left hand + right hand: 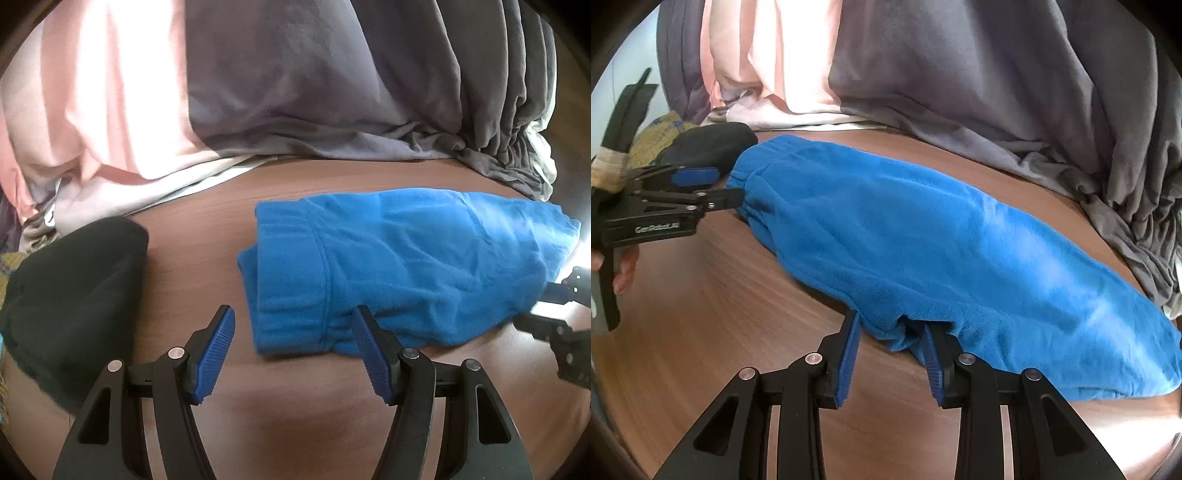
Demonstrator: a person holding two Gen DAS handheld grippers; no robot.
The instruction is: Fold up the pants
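Right hand-held gripper [890, 334] pinches the pants [923, 236] hem; left hand-held gripper [293, 328] gapes empty over the table [207, 236]; thick fleece may slip free.

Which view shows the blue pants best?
The right wrist view: the blue pants stretch nearly whole across the wooden table, elastic end to far end. The left wrist view shows only one end, its far part washed out by glare.
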